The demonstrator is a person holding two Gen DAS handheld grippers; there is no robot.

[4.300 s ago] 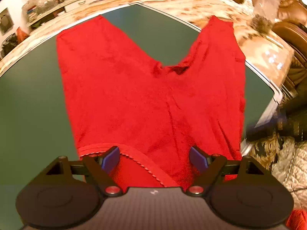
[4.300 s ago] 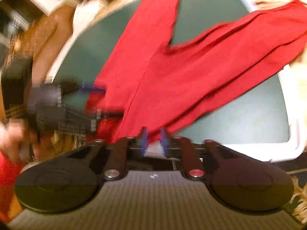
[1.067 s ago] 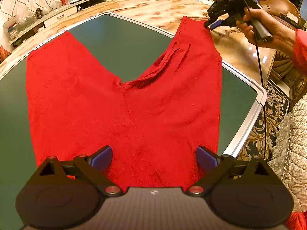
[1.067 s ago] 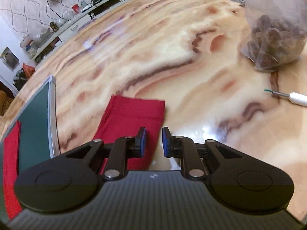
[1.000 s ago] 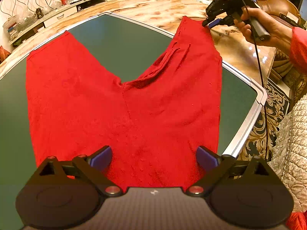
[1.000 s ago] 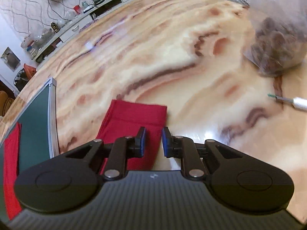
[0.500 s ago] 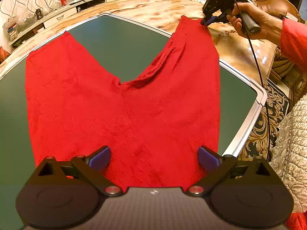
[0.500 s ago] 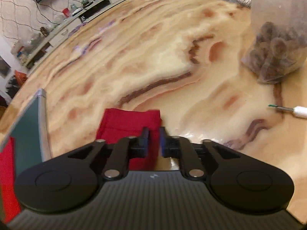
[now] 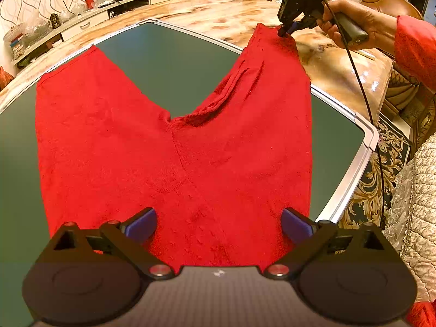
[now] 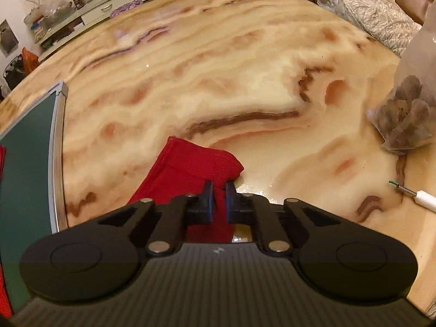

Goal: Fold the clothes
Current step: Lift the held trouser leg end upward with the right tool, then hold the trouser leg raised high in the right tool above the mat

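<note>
Setting: living room; marble-patterned table (image 10: 245,54) carrying a dark green mat (image 9: 169,62) with a pale metal rim; a cabinet with clutter along the far wall.

Item 1, red trousers (image 9: 169,163): spread flat on the mat, both legs splayed away from me in a V, waist nearest my left tool. The right leg runs over the mat's rim onto the bare marble; a few ridges gather along its inner seam. No fold shows anywhere.

Item 2, my left gripper (image 9: 218,224): fingers spread wide, poised over the waist end, holding nothing.

Item 3, my right gripper (image 10: 219,196): clenched on the cuff corner of the right leg, which it lifts slightly off the marble.

Step in hand, as I judge it: with the hem pinched, the right leg is either being drawn straight or about to be carried across onto the left one. Either way the next move calls for a firm hold on the cuff and a low, even travel so the seam ridges do not deepen.

Other: clear bag of brown lumps (image 10: 406,111) and a white pen-like tool (image 10: 419,196), near the cuff.

Not made out: the waistband, hidden behind my left tool's body; the bag's contents.
</note>
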